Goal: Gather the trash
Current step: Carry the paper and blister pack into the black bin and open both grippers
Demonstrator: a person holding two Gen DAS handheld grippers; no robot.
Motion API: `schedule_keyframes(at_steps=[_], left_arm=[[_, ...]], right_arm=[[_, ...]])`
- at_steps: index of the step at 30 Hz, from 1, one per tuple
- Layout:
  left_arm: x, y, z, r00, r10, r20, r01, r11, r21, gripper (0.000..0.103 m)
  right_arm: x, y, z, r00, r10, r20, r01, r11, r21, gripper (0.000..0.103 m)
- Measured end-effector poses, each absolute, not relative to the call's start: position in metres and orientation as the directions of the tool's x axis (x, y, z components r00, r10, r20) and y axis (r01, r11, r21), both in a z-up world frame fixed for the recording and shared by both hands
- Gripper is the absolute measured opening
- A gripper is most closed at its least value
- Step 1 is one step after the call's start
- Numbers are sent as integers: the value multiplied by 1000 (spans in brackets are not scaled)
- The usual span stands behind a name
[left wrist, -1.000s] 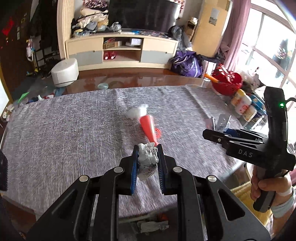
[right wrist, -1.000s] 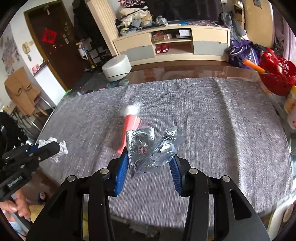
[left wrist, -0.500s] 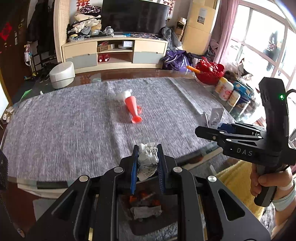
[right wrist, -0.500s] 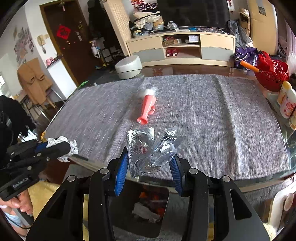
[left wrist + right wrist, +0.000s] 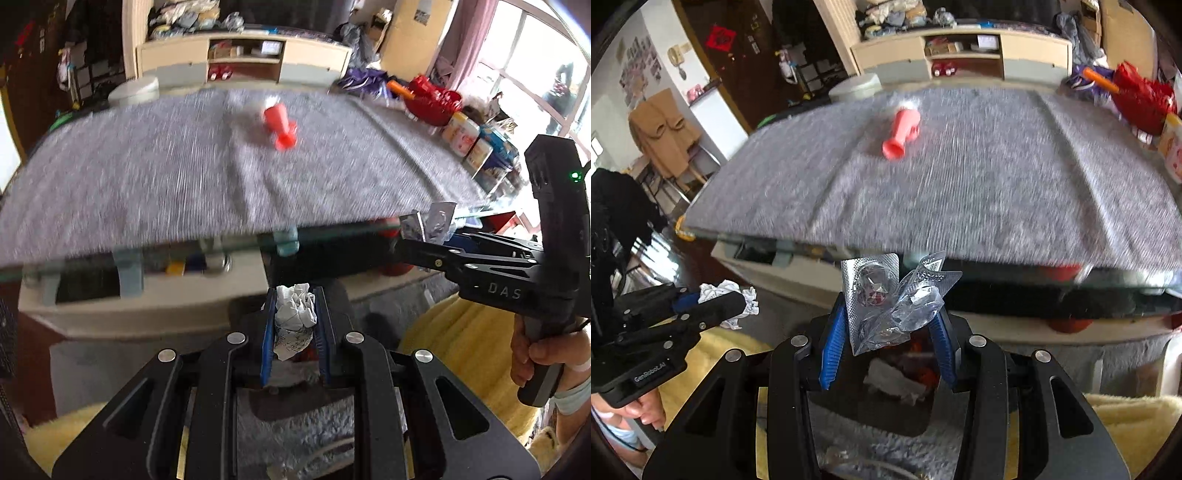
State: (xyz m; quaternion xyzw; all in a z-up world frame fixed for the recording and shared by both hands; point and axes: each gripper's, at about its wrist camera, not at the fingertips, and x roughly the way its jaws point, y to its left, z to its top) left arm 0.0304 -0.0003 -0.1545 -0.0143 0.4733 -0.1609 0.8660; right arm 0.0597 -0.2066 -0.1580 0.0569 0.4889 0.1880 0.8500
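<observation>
My left gripper (image 5: 293, 297) is shut on a crumpled white paper ball (image 5: 295, 317) and hangs just past the table's front edge. To its right, my right gripper (image 5: 888, 310) is shut on silver blister packs and clear plastic wrapping (image 5: 886, 299). Under both lies a dark bin (image 5: 868, 421) with paper scraps and red bits inside. In the right wrist view the left gripper (image 5: 738, 304) shows at the left with its paper (image 5: 727, 291). A red cup (image 5: 280, 125) lies on its side on the grey tablecloth (image 5: 147, 177), with a white tissue wad (image 5: 271, 101) behind it.
A red basket (image 5: 432, 99) and several jars (image 5: 461, 133) crowd the table's right end. A yellow fluffy rug (image 5: 461, 332) lies beside the bin. A shelf under the glass tabletop (image 5: 177, 266) holds small items. A TV cabinet (image 5: 240, 62) stands beyond the table.
Both grippers have pulled back from above the tablecloth, past the table's front edge, and sunk lower over the bin. Each still holds its trash the same way.
</observation>
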Motion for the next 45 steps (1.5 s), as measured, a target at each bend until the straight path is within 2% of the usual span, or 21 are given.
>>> schedule_keyframes(at_steps=[12, 24, 33, 36, 38, 42, 44, 45], left_arm=[[27, 2, -230, 386, -270, -882, 222, 955, -196, 18], [38, -13, -271, 287, -279, -917, 253, 945, -208, 18], [44, -18, -291, 222, -277, -935, 253, 942, -219, 21], [45, -19, -294, 214, -278, -937, 253, 942, -222, 29], [45, -19, -295, 212, -275, -938, 251, 943, -220, 34], [46, -18, -295, 212, -267, -940, 243, 946, -213, 41], [47, -17, -296, 215, -259, -942, 239, 949, -206, 51], [46, -17, -296, 217, -254, -943, 238, 950, -201, 53]], right_arm=[[55, -194, -221, 347, 356, -868, -239, 928, 285, 44], [65, -188, -267, 245, 370, -896, -210, 923, 324, 46], [72, -184, -280, 218, 384, -897, -204, 917, 343, 48], [74, -186, -281, 221, 386, -896, -194, 918, 347, 54], [75, -187, -281, 227, 384, -895, -187, 919, 347, 65], [76, -194, -280, 241, 383, -892, -166, 921, 351, 66], [77, -198, -280, 247, 382, -891, -152, 923, 353, 69], [77, -200, -280, 251, 381, -890, -145, 924, 355, 69]])
